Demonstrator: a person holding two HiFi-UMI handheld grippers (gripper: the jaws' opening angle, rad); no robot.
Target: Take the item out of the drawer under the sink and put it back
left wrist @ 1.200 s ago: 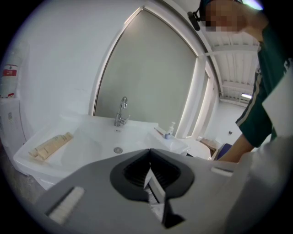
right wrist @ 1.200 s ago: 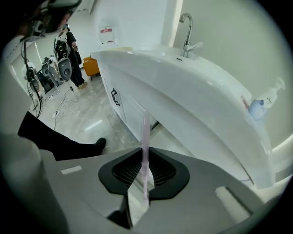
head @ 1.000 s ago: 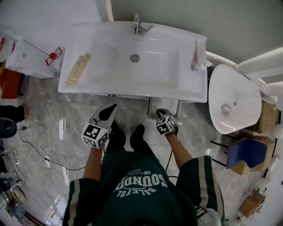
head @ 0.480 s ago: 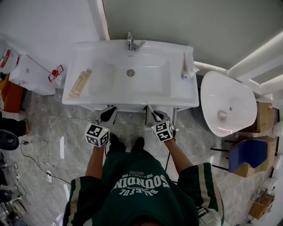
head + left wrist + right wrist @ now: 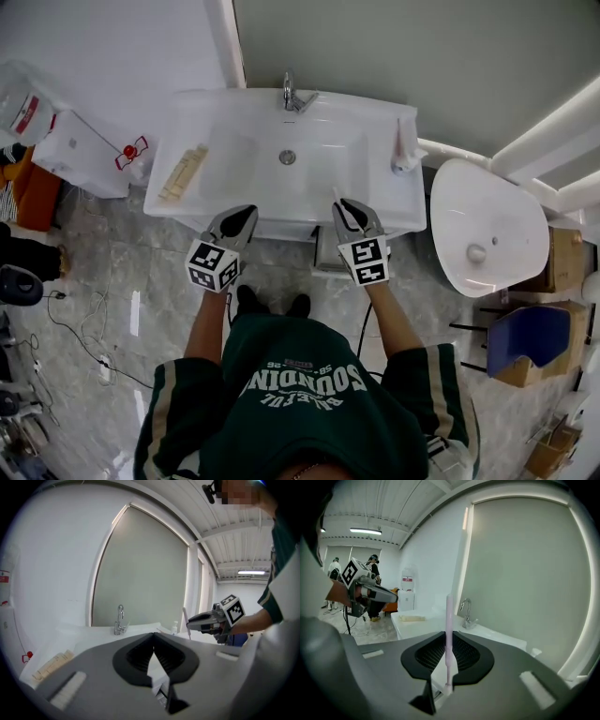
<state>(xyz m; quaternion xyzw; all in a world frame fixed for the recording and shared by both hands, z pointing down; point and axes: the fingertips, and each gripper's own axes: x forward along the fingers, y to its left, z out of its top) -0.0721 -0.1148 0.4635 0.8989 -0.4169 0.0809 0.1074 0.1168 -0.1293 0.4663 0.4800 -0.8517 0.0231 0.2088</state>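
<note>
Thin pink stick: upright, pinched betw. fingers of right gripper, held over front edge of sink. Left gripper: fingers pressed together w/ nothing betw. them, alongside at sink front.

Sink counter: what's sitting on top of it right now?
On the sink counter: a faucet at the back, a pale slatted piece at left, a white bottle at right. The left gripper and the right gripper, holding a thin pink stick, cover part of its front edge.
</note>
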